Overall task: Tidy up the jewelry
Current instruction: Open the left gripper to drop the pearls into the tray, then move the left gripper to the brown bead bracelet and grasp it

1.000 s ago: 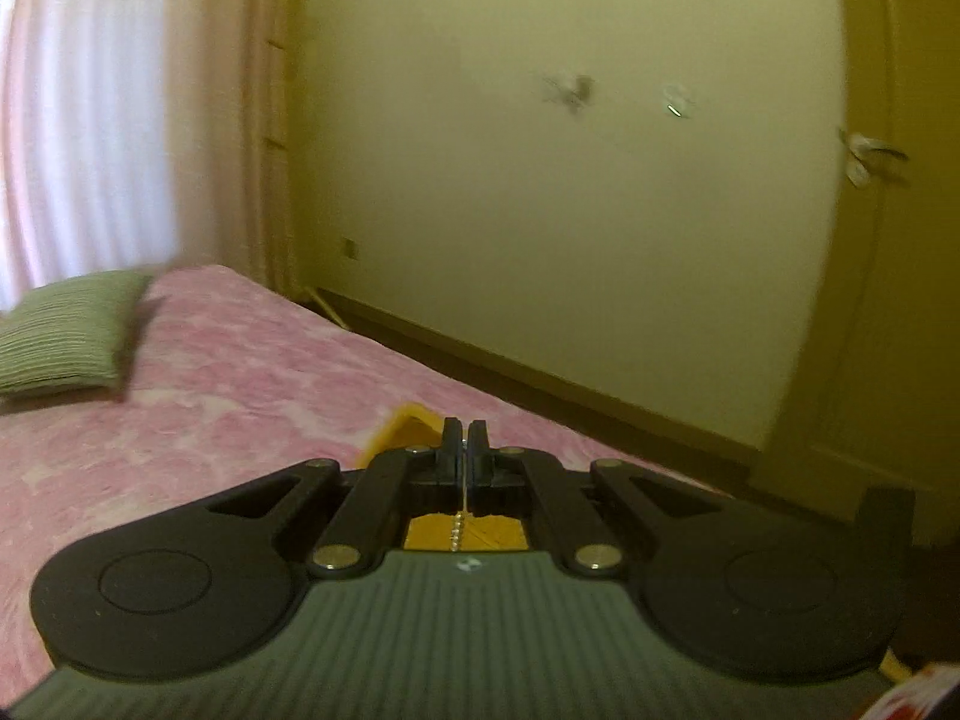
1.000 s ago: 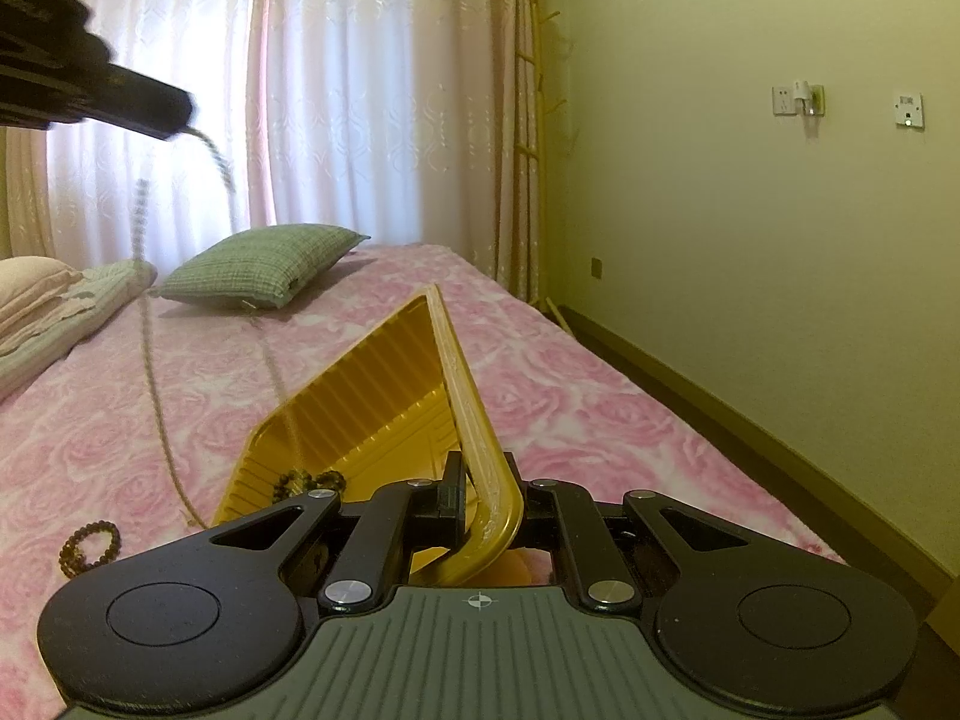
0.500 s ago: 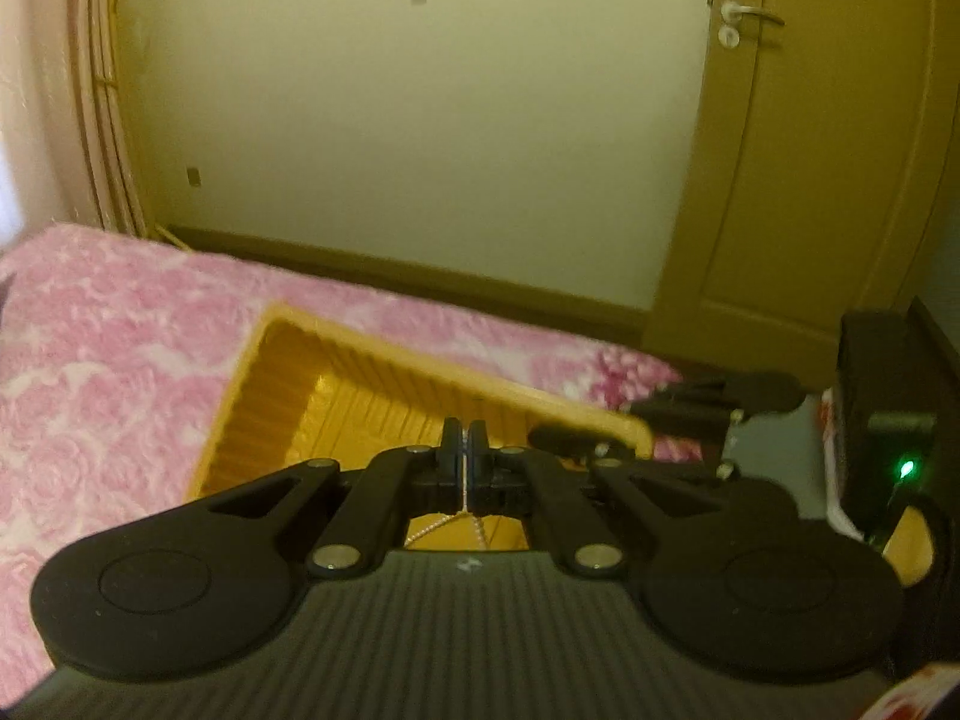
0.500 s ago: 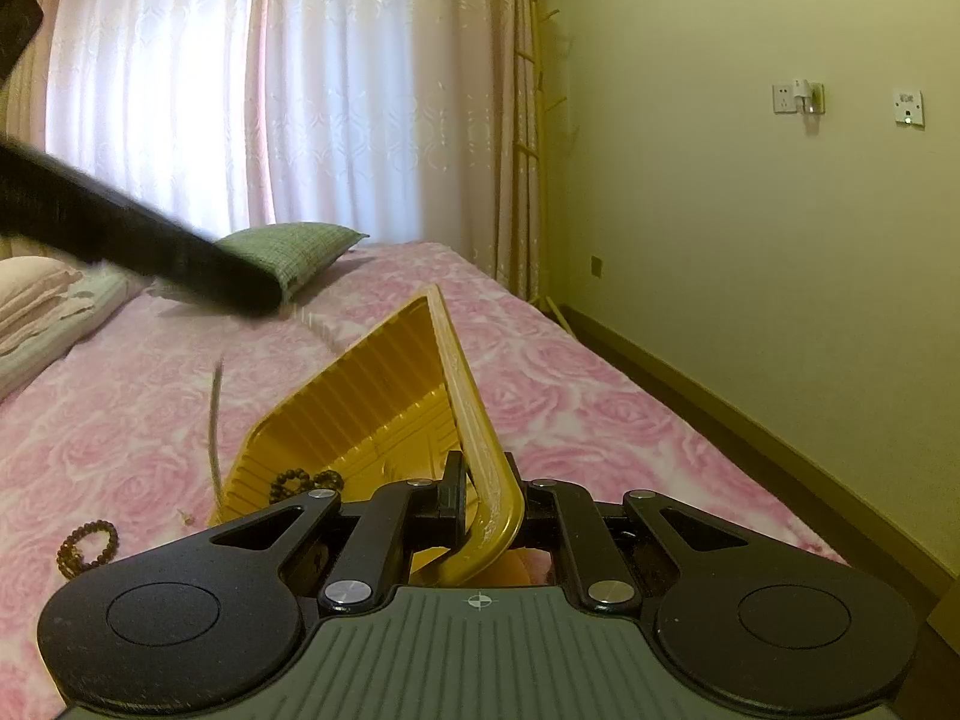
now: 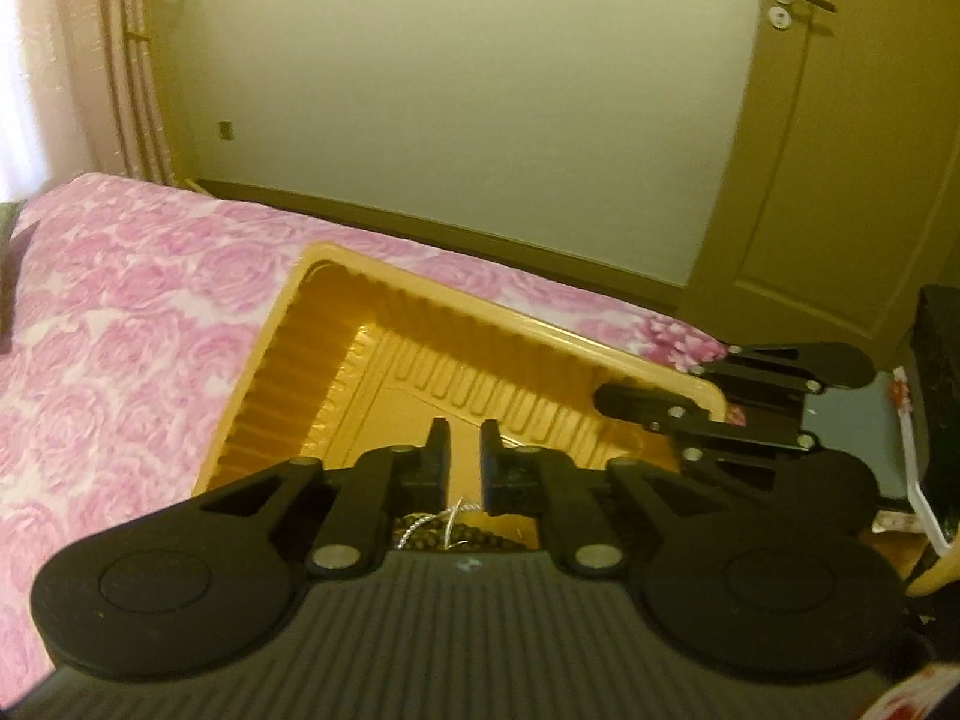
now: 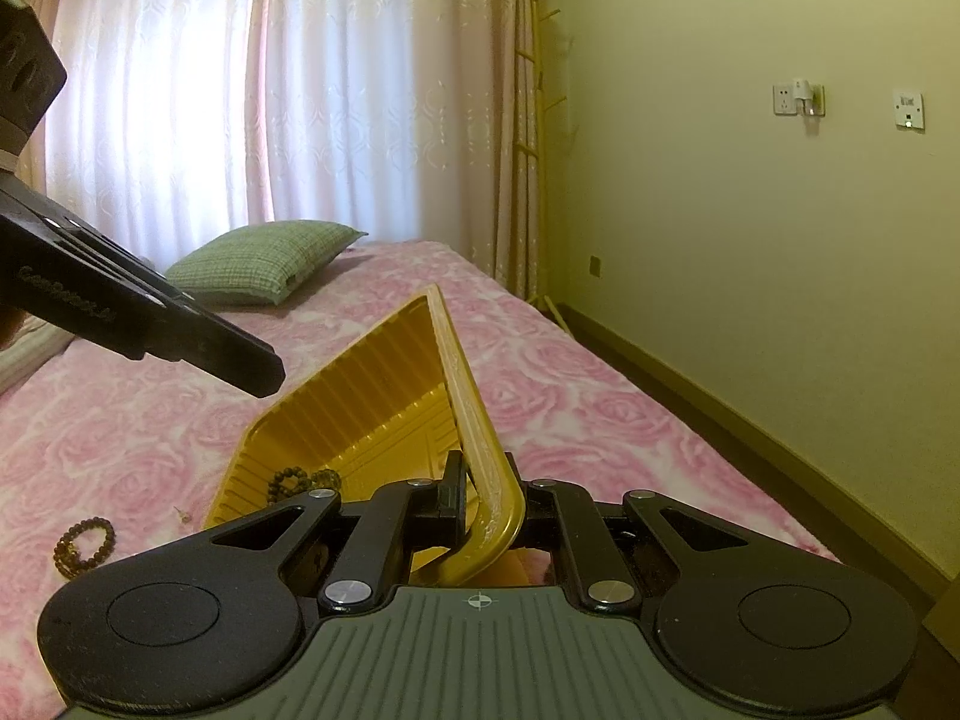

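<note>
Pink bedspread (image 5: 120, 324), left gripper (image 5: 459, 450) parted over yellow tray (image 5: 384, 360), right gripper (image 6: 486, 501) clamping rim.

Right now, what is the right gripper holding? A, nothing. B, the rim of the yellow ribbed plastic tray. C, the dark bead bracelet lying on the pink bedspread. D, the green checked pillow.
B: the right gripper has its fingers closed on the rim of the yellow ribbed plastic tray.
</note>
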`<state>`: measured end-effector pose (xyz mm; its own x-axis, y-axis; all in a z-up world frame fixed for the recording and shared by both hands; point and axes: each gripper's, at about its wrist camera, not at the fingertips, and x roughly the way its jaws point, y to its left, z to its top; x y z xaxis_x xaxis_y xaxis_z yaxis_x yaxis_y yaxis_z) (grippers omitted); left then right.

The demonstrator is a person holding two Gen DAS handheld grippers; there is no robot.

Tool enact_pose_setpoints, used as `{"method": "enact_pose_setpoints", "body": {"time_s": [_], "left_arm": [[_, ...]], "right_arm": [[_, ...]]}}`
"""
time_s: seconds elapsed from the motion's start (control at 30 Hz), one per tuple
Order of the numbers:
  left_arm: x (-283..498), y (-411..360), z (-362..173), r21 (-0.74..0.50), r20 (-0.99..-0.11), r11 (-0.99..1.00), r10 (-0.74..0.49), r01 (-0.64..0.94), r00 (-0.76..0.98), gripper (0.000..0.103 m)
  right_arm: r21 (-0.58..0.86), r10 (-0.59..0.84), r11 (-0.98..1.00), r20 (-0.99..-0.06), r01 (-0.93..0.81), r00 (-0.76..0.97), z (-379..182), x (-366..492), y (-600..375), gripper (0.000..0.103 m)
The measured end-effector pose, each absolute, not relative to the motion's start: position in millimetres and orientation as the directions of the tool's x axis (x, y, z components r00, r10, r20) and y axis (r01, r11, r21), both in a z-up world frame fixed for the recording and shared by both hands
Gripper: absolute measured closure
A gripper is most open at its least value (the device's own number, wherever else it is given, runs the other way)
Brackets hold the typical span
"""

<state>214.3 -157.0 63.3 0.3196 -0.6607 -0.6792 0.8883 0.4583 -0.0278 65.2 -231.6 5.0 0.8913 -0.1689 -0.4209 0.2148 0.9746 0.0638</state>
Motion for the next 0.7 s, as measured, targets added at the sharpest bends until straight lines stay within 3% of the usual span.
{"method": "enact_pose_setpoints", "body": {"time_s": [0.4,0.7], "left_arm": [[218,-114,70,-0.045,-0.629,0.587,-0.645,0.808,0.434,0.08],[209,-46,67,-0.084,-0.58,0.783,-0.541,0.616,0.609,0.08]], "right_arm": [[0.064,-0.168,0.975,-0.421,0.214,0.892,4,65,-232,0.094],[0.065,-0.169,0.975,-0.419,0.215,0.892,4,64,-232,0.094]]}}
